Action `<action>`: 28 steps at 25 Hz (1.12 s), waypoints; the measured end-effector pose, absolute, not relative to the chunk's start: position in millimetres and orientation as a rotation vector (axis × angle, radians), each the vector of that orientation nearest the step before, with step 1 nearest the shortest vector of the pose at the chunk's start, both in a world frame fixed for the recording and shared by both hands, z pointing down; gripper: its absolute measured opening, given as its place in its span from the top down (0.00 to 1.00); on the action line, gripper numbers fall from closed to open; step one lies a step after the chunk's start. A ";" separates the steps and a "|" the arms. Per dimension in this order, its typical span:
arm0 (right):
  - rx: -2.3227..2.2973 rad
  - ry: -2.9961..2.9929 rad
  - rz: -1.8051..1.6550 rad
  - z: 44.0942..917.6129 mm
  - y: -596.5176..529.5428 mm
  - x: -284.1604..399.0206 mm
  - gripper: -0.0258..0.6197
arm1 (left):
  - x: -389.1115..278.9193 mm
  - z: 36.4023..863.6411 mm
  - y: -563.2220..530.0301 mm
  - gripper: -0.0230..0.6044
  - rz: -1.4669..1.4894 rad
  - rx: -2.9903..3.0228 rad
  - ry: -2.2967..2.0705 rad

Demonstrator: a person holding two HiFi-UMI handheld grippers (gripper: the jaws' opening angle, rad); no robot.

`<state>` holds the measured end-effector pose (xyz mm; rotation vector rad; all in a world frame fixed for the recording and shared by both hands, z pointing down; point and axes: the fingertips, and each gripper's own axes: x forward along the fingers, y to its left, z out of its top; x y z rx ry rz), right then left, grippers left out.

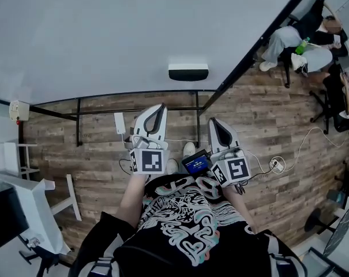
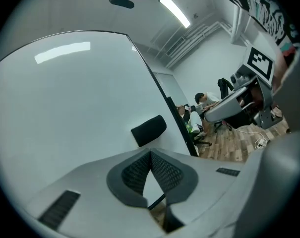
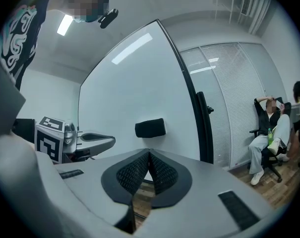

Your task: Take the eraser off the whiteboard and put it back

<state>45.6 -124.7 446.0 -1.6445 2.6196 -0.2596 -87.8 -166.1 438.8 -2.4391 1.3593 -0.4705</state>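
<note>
The black eraser [image 1: 188, 72] sticks to the whiteboard [image 1: 93, 33], upright and level, ahead of both grippers. My left gripper [image 1: 158, 111] and my right gripper [image 1: 215, 124] point at the board side by side, short of it and below the eraser. Both are shut with nothing between the pads. In the left gripper view the eraser [image 2: 149, 130] shows just above the touching fingertips of the left gripper [image 2: 150, 153], apart from them. From the right gripper [image 3: 149, 152], the eraser [image 3: 150, 128] also hangs just above the tips, and the left gripper [image 3: 88, 141] shows to the left.
The board's black frame [image 1: 255, 51] runs down its right edge and its stand legs [image 1: 78, 120] reach the wood floor. Seated people [image 1: 304, 42] and chairs are at the far right. White furniture [image 1: 24, 206] stands at the left. Cables and a socket [image 1: 276, 165] lie on the floor.
</note>
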 end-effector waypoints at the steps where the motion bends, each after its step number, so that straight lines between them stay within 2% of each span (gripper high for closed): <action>1: -1.643 2.621 -0.257 445.6 -126.8 46.1 0.93 | -87.1 439.0 -168.1 0.93 -0.476 -2.431 1.359; 7: -1.629 2.627 -0.238 443.1 -140.5 50.5 0.93 | -82.5 438.5 -180.4 0.93 -0.487 -2.399 1.360; 9: -1.622 2.630 -0.237 443.0 -144.4 51.4 0.93 | -81.1 438.7 -183.6 0.90 -0.491 -2.391 1.361; 21: -1.596 2.655 -0.235 445.6 -167.8 58.0 0.93 | -69.4 443.4 -209.0 0.81 -0.558 -2.277 1.328; 24: -1.592 2.660 -0.241 447.7 -173.1 59.1 0.93 | -69.4 446.4 -214.9 0.75 -0.605 -2.203 1.324; 28: -1.597 2.663 -0.238 448.8 -181.4 62.8 0.93 | -69.6 450.6 -223.2 0.73 -0.653 -2.149 1.314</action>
